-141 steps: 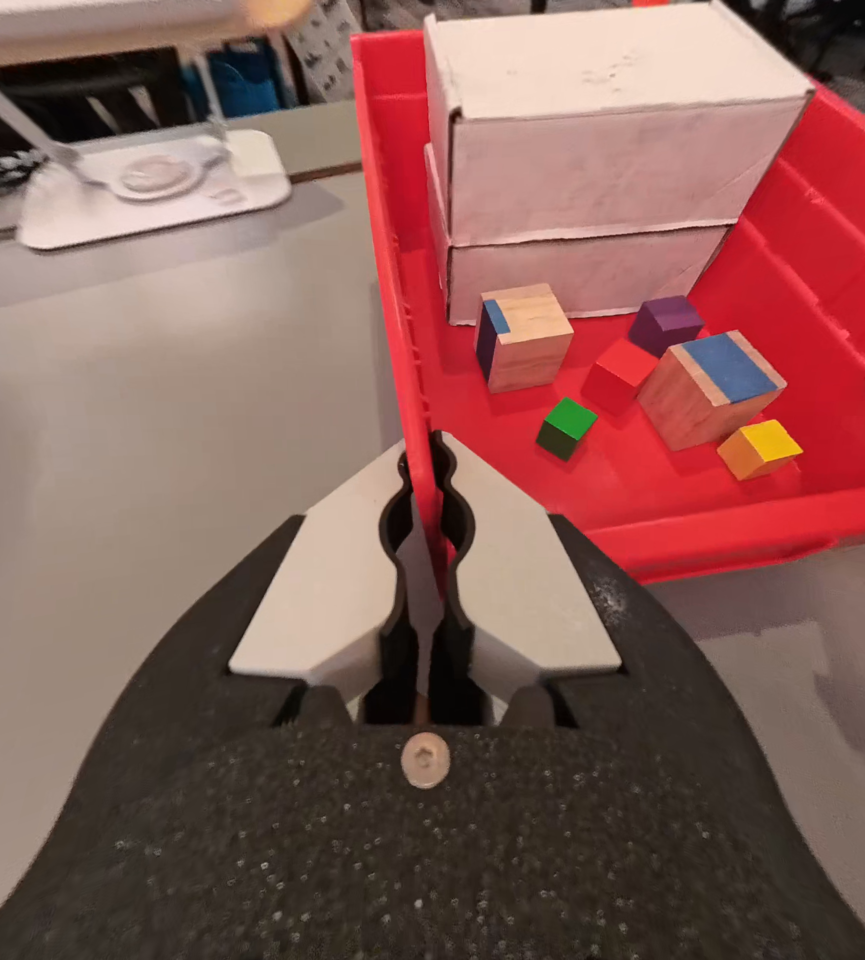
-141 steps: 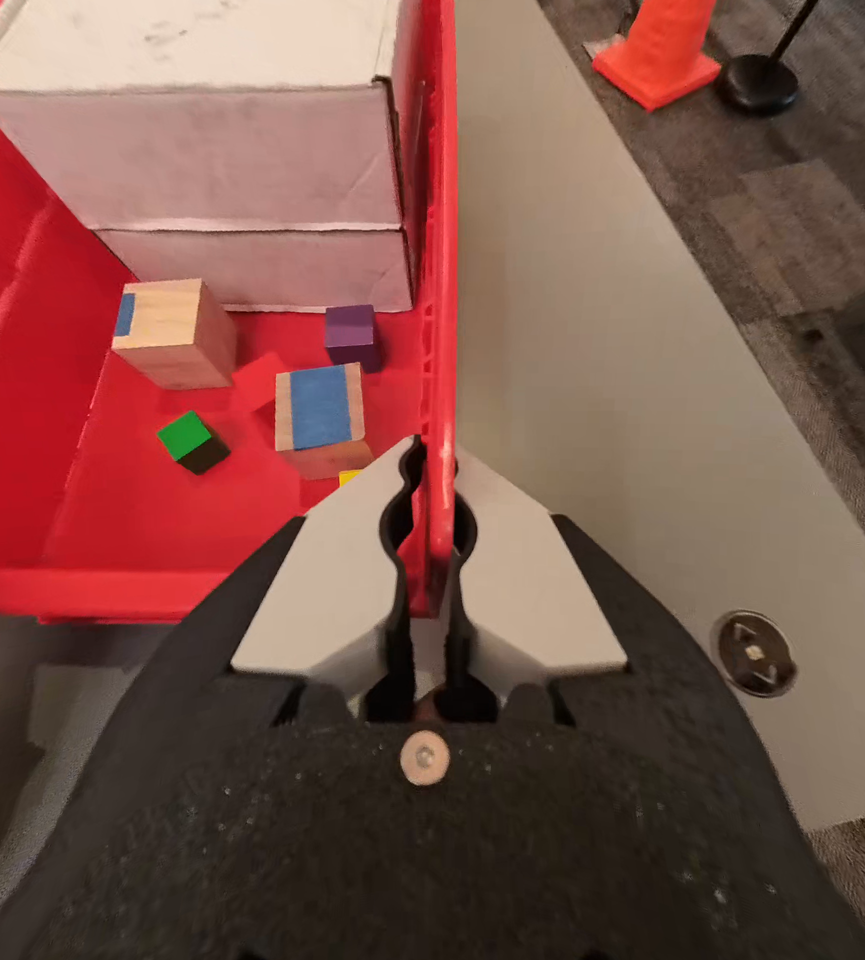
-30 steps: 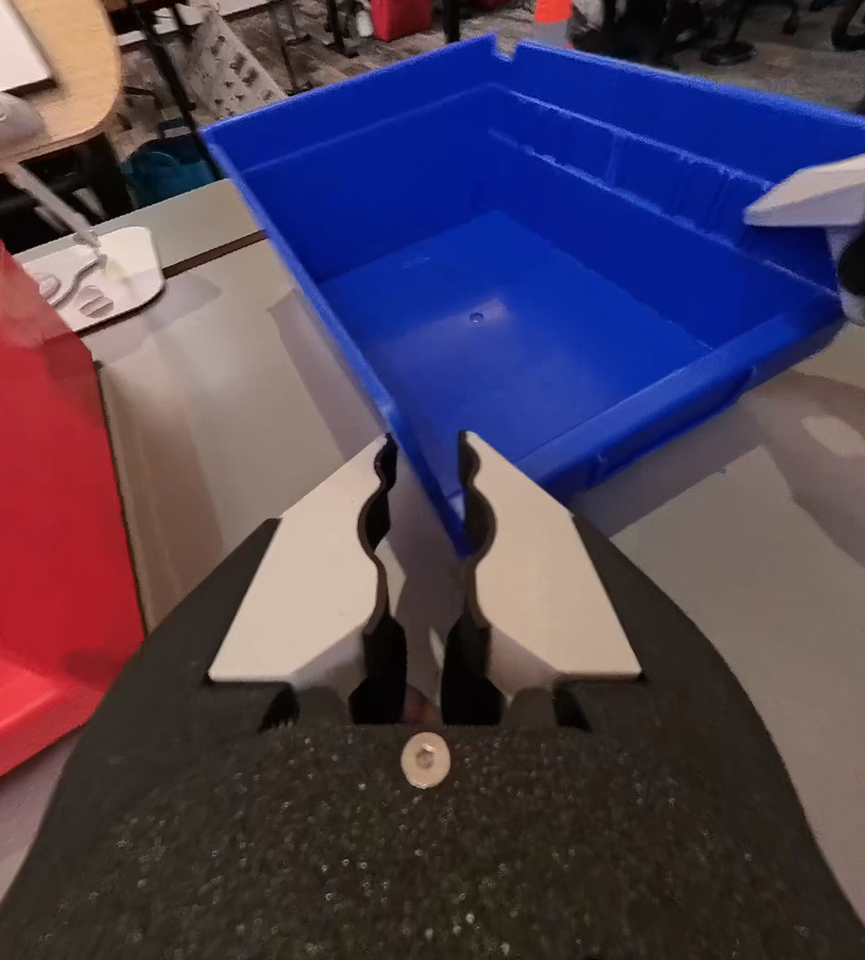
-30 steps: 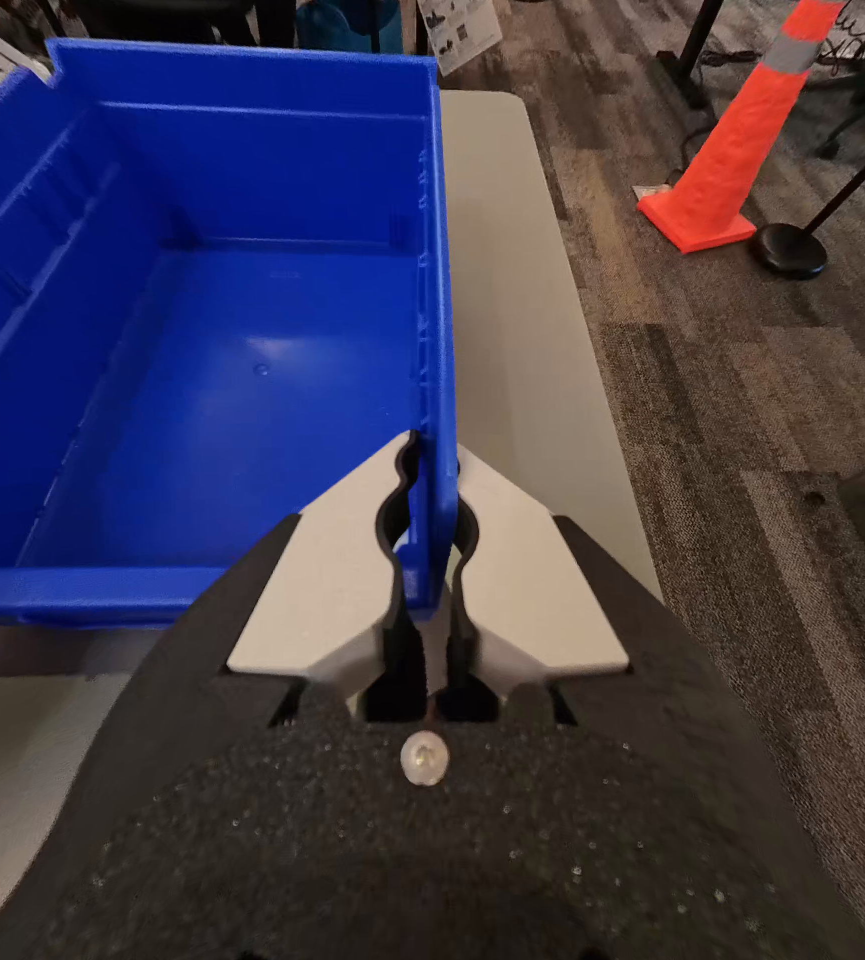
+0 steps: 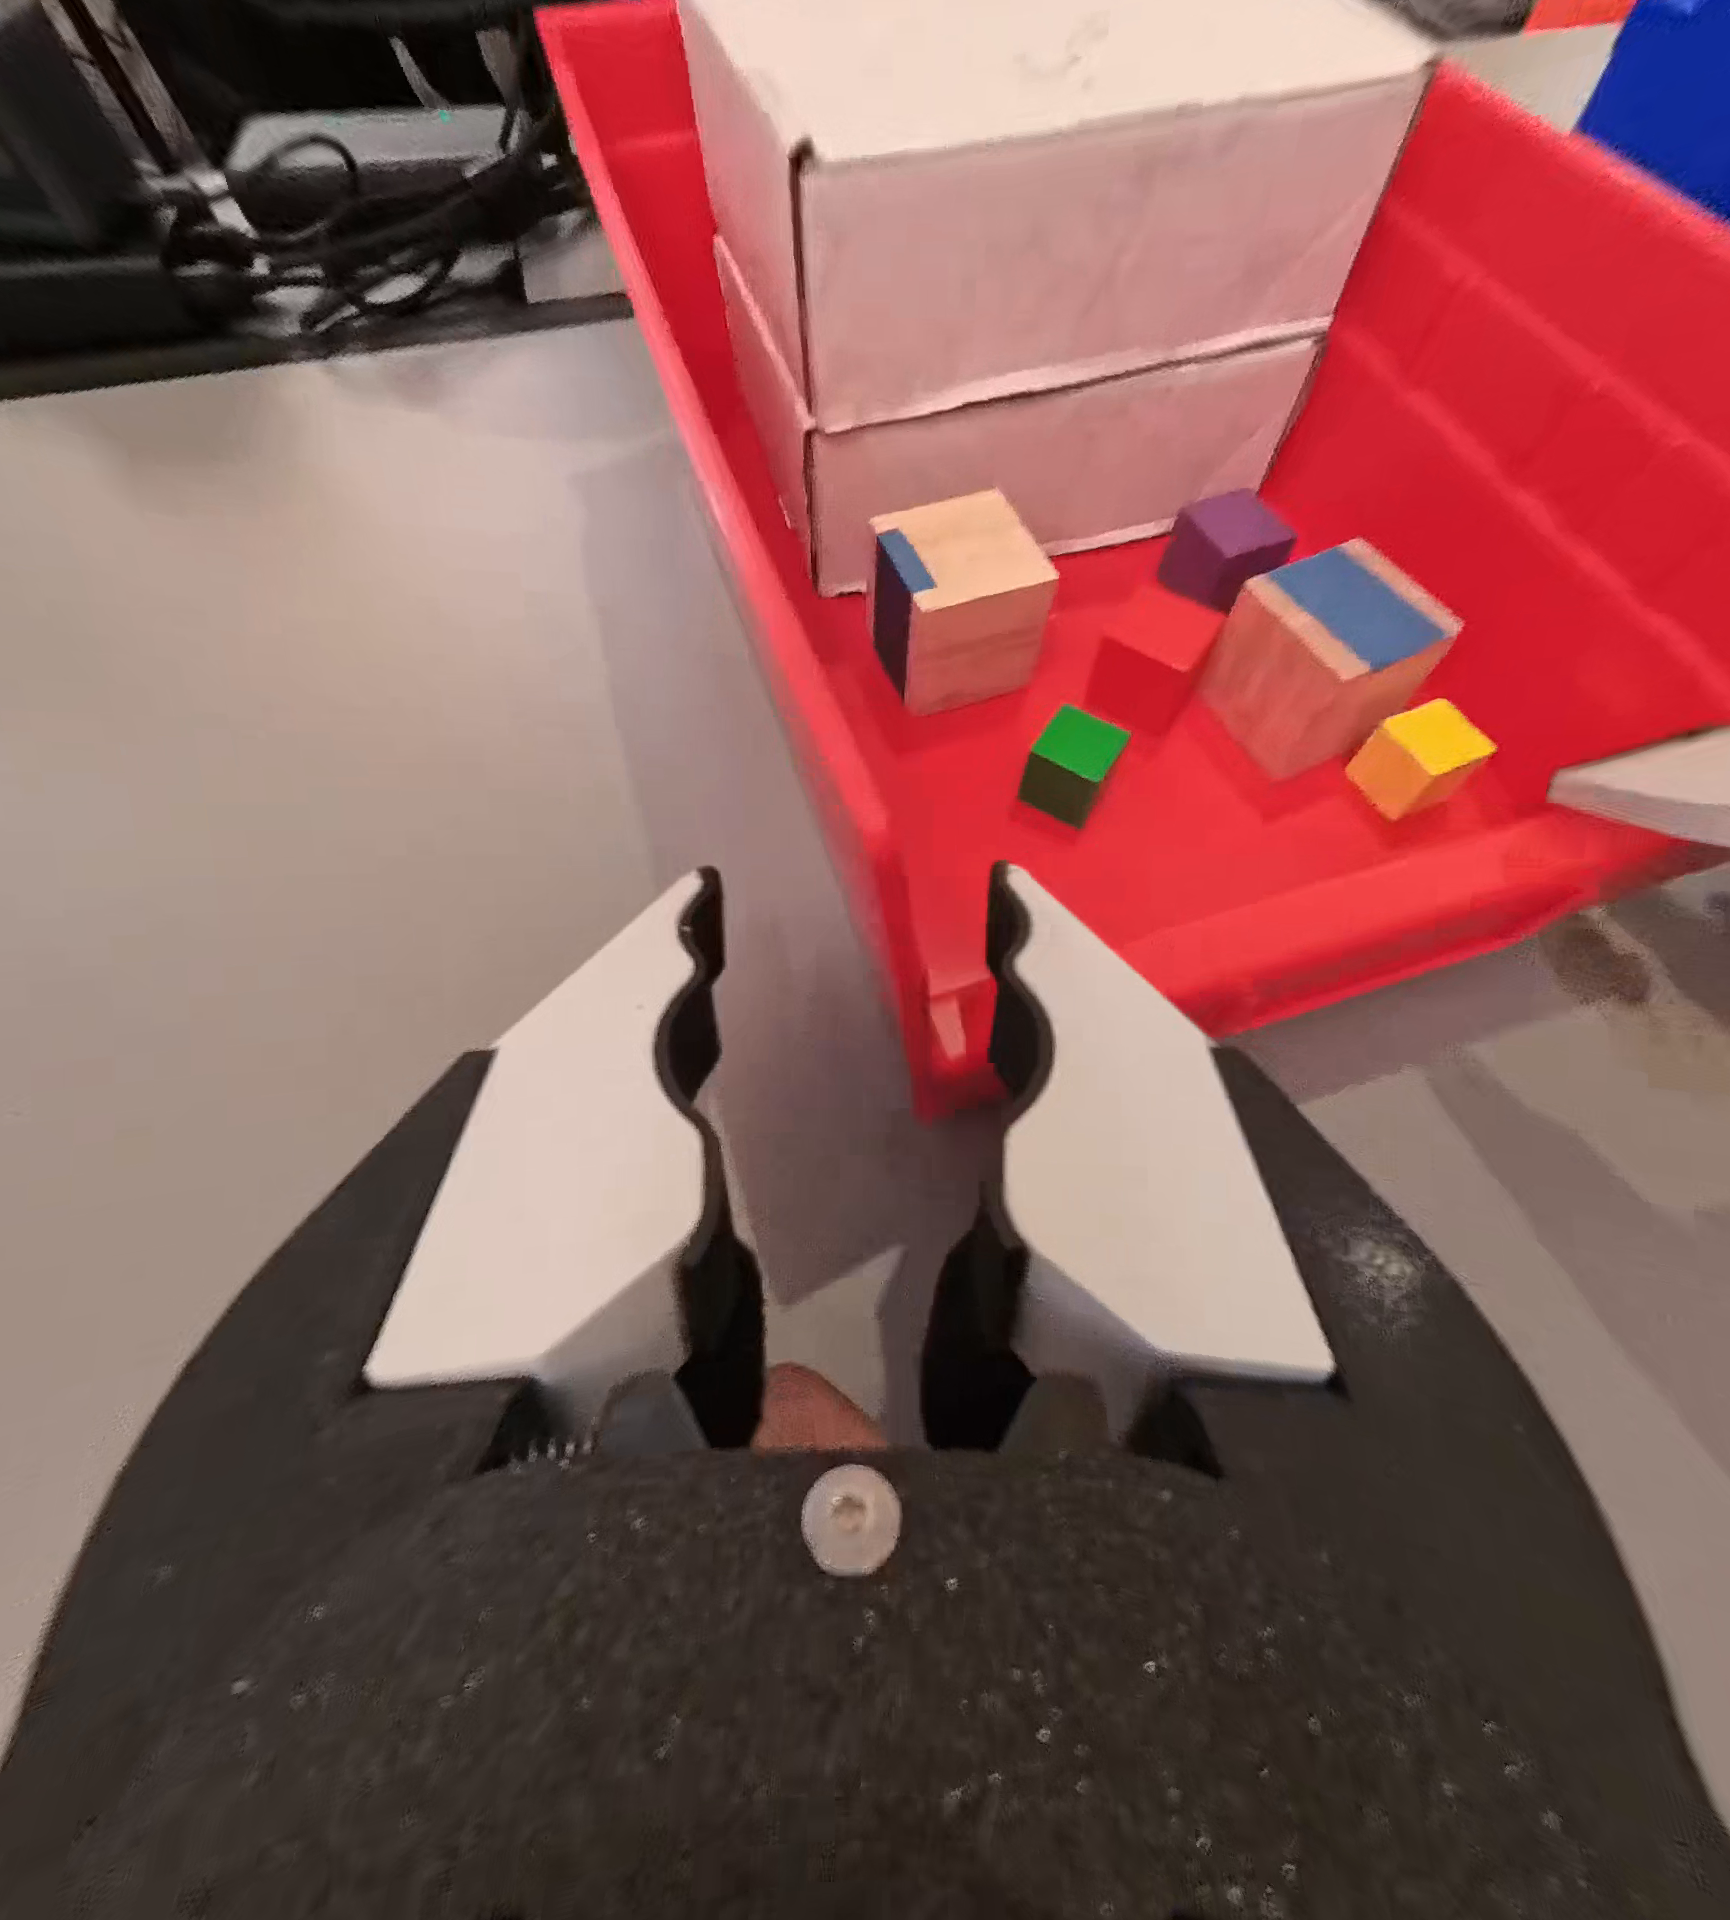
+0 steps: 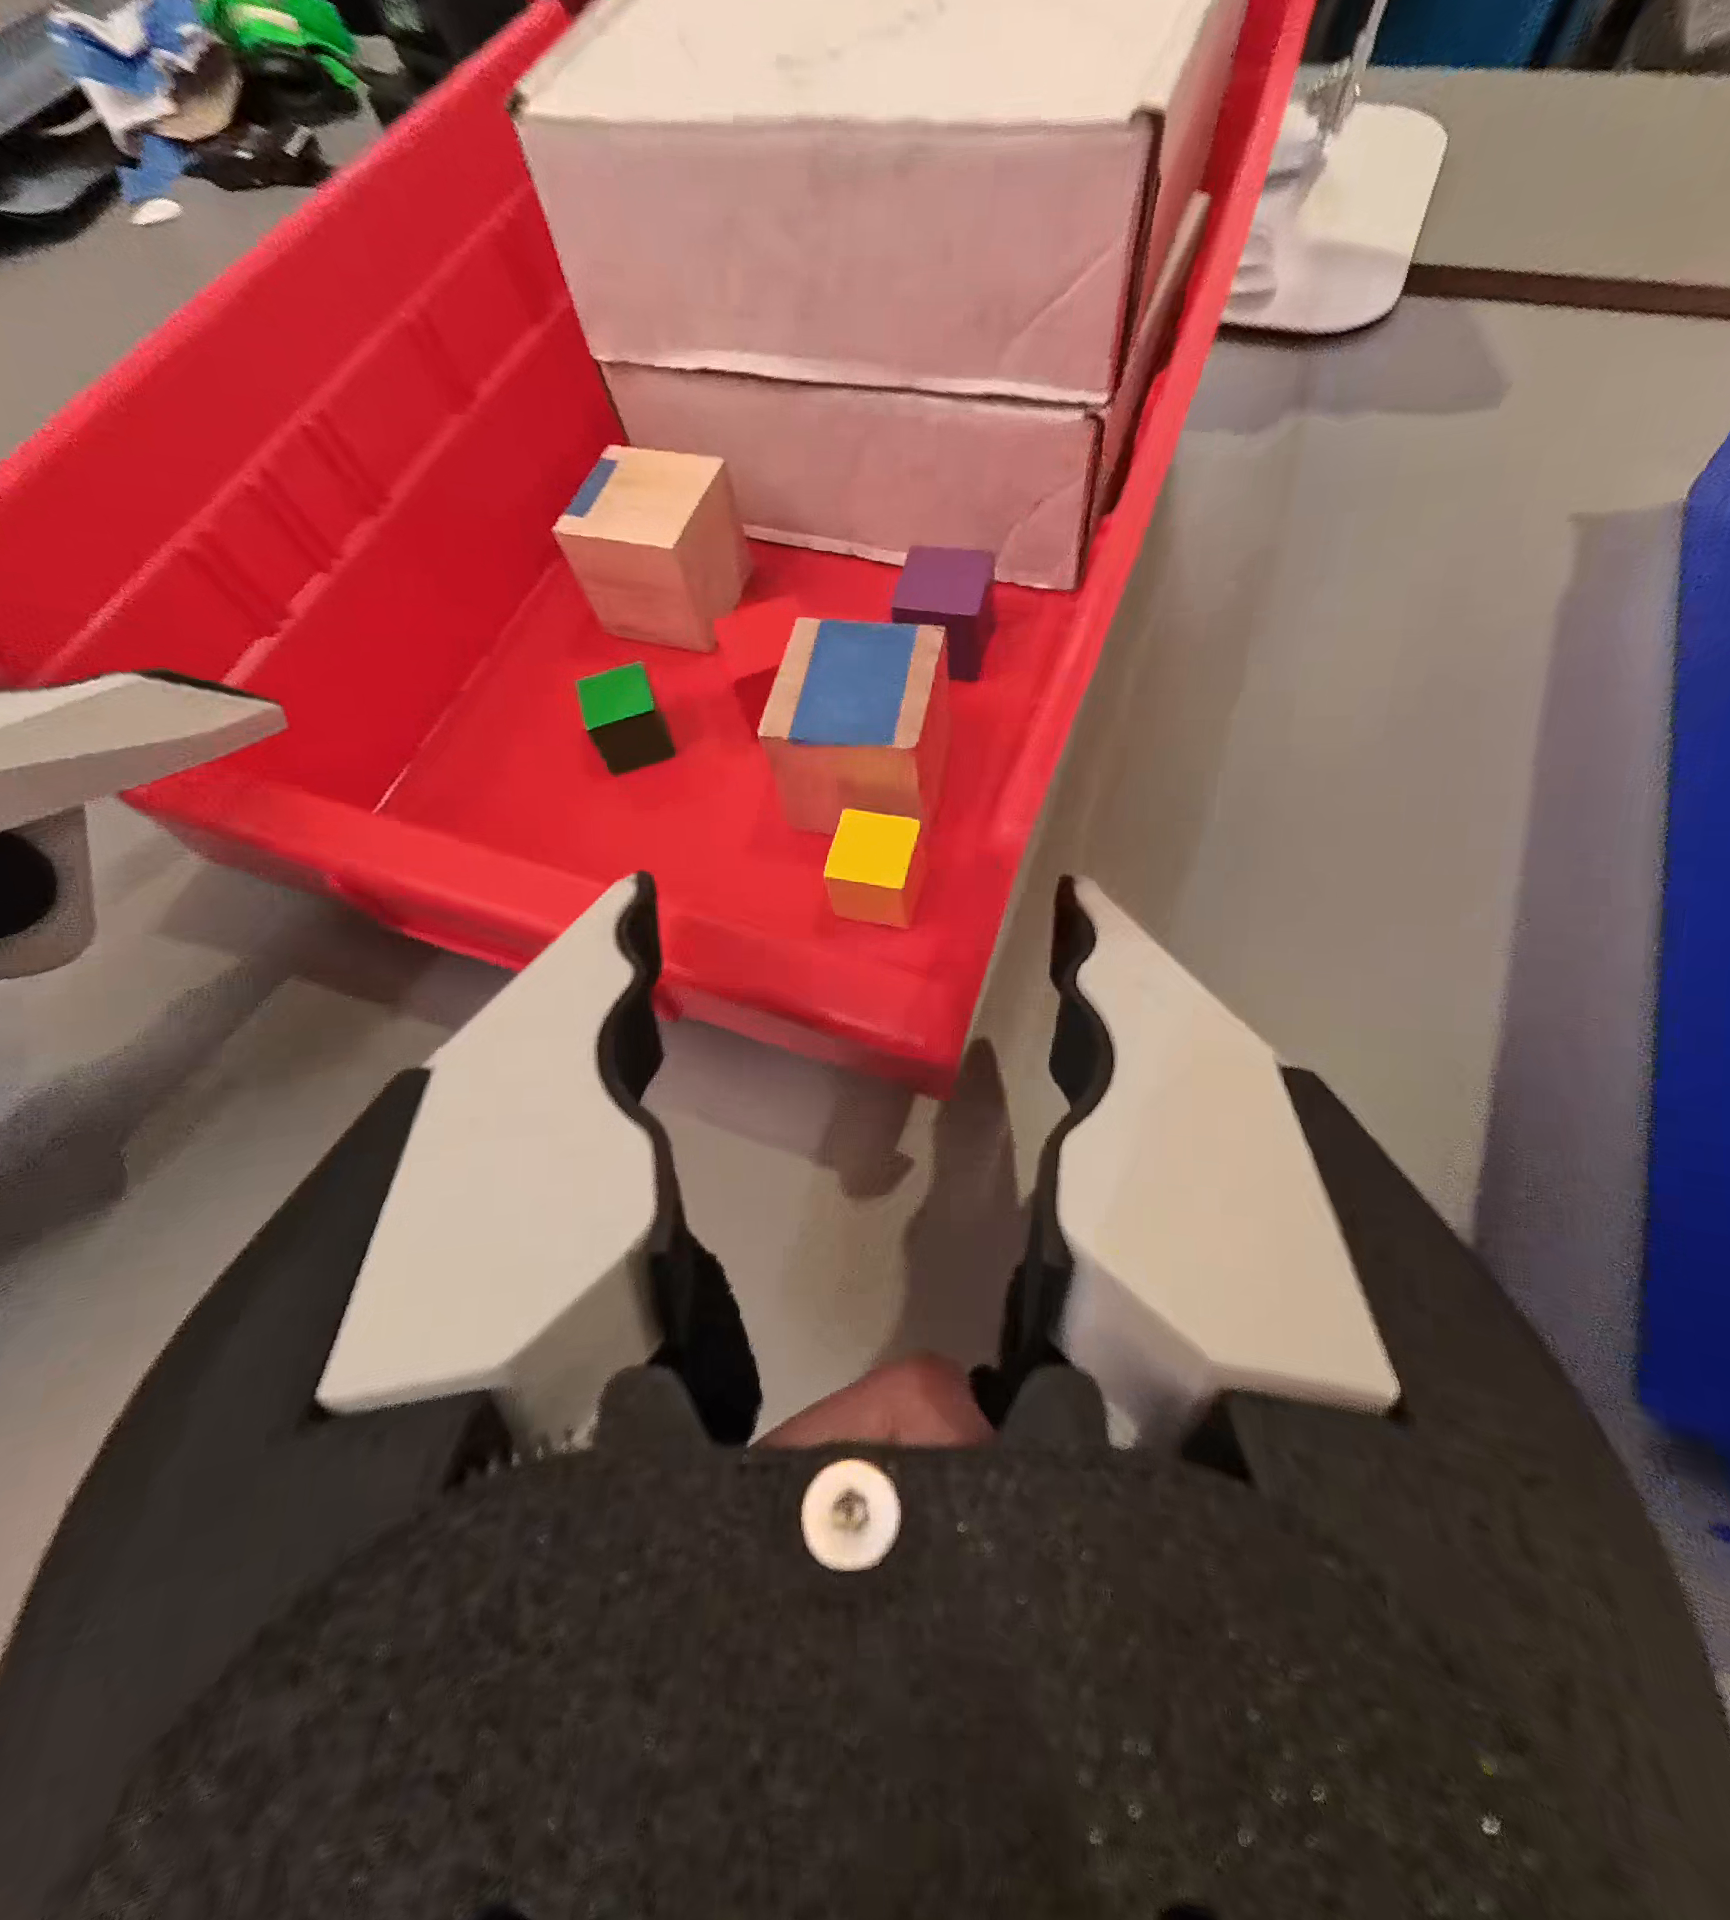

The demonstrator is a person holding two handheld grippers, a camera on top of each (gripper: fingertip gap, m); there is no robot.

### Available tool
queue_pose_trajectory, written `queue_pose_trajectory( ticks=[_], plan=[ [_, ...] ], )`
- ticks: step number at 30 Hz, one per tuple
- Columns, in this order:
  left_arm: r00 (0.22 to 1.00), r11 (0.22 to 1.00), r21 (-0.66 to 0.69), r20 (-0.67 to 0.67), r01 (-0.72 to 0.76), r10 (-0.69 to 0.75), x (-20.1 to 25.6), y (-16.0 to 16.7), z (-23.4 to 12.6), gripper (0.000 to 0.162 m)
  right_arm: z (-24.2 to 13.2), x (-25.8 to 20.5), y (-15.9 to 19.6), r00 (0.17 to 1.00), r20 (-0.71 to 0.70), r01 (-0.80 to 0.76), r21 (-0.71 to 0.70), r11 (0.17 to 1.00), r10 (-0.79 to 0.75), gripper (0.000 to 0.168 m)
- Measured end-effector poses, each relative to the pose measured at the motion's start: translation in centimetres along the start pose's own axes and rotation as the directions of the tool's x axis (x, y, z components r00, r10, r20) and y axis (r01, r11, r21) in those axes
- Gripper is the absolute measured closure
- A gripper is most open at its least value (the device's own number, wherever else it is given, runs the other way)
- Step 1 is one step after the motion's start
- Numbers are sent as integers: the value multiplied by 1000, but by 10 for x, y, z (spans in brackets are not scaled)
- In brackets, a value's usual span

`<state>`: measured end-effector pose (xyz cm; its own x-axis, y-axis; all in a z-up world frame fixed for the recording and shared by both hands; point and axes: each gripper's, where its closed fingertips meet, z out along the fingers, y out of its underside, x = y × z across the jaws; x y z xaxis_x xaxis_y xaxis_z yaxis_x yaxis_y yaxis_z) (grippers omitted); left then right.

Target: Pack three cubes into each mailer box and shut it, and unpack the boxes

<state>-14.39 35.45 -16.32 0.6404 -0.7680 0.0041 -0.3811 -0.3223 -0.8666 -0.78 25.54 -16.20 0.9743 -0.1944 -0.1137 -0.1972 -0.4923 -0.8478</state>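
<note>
Grey table [image 5: 269, 675]: red bin [image 5: 1567, 436] holds boxes [image 5: 1069, 270], cubes [image 5: 1069, 758].

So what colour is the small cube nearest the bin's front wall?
Yellow on top, orange on its sides: the small cube shows best in the right wrist view.

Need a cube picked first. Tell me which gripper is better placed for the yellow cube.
Right gripper: open, with the yellow cube just beyond its fingertips. Left gripper sits at the red bin's opposite corner.
</note>
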Motion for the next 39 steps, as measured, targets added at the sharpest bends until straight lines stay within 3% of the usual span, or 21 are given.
queue_pose_trajectory(
  ticks=[1, 3, 4, 5, 6, 11, 16, 23, 26, 30, 33, 37, 39],
  plan=[
    [1000, 1000, -15, -12, -7, 7, 0, 4, 5, 122, 6, 3, 1, 999, -35, -11, -5, 1000, 10, 97],
    [998, 1000, -16, -67, -21, 20, 6, 9, 12, 147, 11, 11, -2, 993, -115, -27, 29, 999, 30, 125],
    [998, 1000, -7, -66, -19, 19, 5, 8, 12, 150, 11, 16, -4, 986, -164, -17, 46, 999, 24, 136],
    [999, 1000, -5, -48, -17, 17, 2, 7, 11, 155, 9, 26, -5, 969, -245, -7, 51, 999, 20, 161],
    [999, 1000, -5, -34, -12, 12, -2, 5, 11, 156, 8, 27, -6, 965, -262, 14, 58, 998, 2, 163],
    [1000, 1000, 29, -10, 10, -9, -27, -6, -2, 160, 5, 4, -12, 944, -327, -3, 107, 994, 38, 164],
    [998, 997, 55, 52, -48, 45, -89, -8, -40, 161, 10, -60, -27, 946, -301, -57, 196, 979, 116, 166],
    [995, 994, 102, 81, 45, -53, -193, 0, -64, 162, 54, -158, -59, 958, -272, -29, 219, 975, 89, 166],
    [988, 982, 138, 70, 130, -141, -222, 5, -71, 162, 77, -184, -56, 962, -265, -24, 180, 983, 72, 166],
    [987, 988, 106, 108, 109, -121, -242, 20, -70, 161, 96, -203, -46, 969, -239, -17, 167, 986, 58, 166],
    [979, 996, 26, 181, 91, -94, -249, 41, -60, 160, 105, -210, -33, 981, -145, -105, 163, 981, 129, 163],
    [969, 993, 15, 218, 113, -114, -248, 38, -62, 156, 102, -214, -31, 991, -37, -122, 150, 981, 129, 158],
    [964, 987, 42, 212, 155, -160, -245, 32, -68, 149, 87, -217, -33, 987, 89, -146, 123, 982, 136, 145]
  ],
)
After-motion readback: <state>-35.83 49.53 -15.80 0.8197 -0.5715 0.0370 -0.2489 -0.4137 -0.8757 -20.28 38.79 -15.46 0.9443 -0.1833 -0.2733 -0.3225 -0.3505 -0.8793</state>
